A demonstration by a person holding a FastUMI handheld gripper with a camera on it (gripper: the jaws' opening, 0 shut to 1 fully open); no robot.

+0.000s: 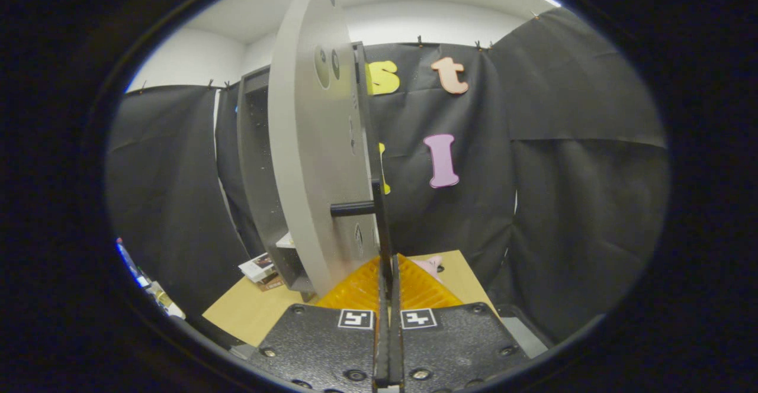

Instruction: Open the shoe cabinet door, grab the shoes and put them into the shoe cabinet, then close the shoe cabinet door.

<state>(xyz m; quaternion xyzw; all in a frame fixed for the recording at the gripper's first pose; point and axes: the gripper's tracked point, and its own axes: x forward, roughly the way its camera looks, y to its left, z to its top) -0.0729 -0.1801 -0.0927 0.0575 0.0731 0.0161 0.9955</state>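
A tall grey shoe cabinet (256,174) with a dark open interior stands near the far left corner of a tan wooden worktop (254,310). Its flat pale grey door (308,162) is swung out toward the camera and seen almost edge-on, so it looks like a broad curved panel. A thin black bar handle (379,215) runs upright along the door's free edge, joined to the panel by a short black peg.

The tool (389,274) is closed on that black bar handle: its two fingers (408,283) sit pressed together with the bar running straight up from between them, and the jaws show no gap other than the bar itself. Behind the fingers, the tool's dark textured body carries two small square black-and-white markers (356,319), one on each side of the centre line.

Just beyond the fingers, toward the far right edge of the worktop, a small pale pink object (432,264) peeks out; it is too hidden to tell what it is. At the foot of the cabinet, by the left edge of the worktop, lies a small stack of printed booklets or boxes (259,267). Inside the cabinet's lower opening, a pale flat item rests on a shelf, too small to identify.

Black cloth hangs as a wall all around, with a white wall and ceiling light above it.
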